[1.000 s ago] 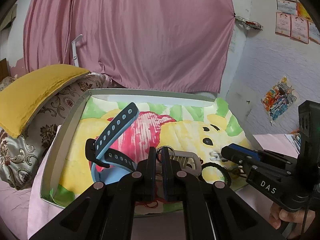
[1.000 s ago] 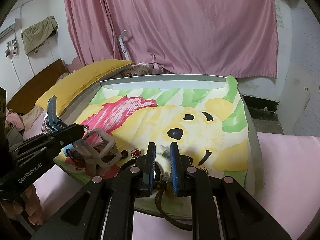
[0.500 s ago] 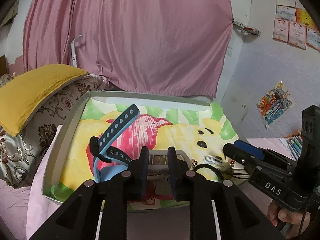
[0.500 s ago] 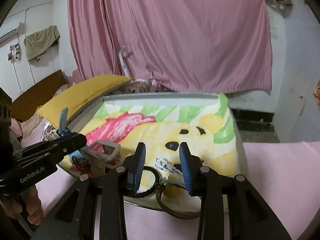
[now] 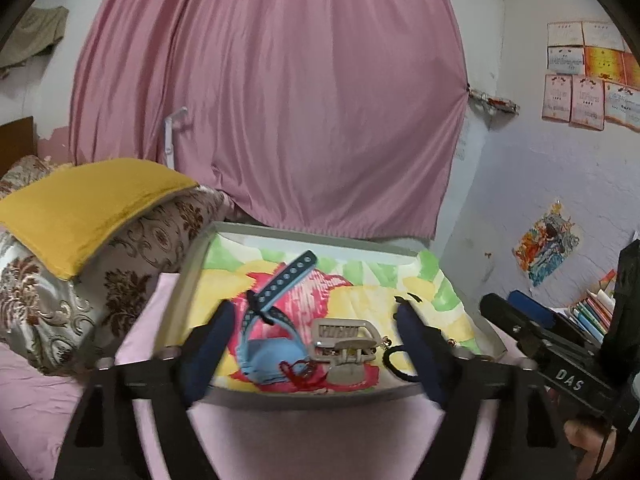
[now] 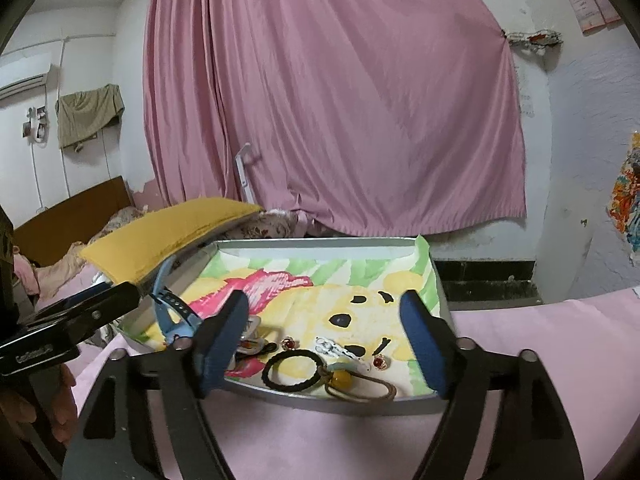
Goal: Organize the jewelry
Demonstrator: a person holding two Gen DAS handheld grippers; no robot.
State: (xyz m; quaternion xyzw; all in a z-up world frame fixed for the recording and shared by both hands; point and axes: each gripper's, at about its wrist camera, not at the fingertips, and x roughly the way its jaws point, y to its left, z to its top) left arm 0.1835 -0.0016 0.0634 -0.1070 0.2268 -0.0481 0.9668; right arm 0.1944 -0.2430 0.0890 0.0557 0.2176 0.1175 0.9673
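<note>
Right wrist view shows my right gripper [image 6: 324, 330] spread wide and empty, like my left gripper [image 5: 314, 346], both poised short of the tray [image 6: 320, 245] where hair tie [image 6: 293, 370], earrings [image 6: 289, 344] and watch [image 5: 272, 332] crowd its near edge, within reach.

Jewelry crowds the tray's [image 6: 320, 245] near edge; its far half lies bare.
</note>
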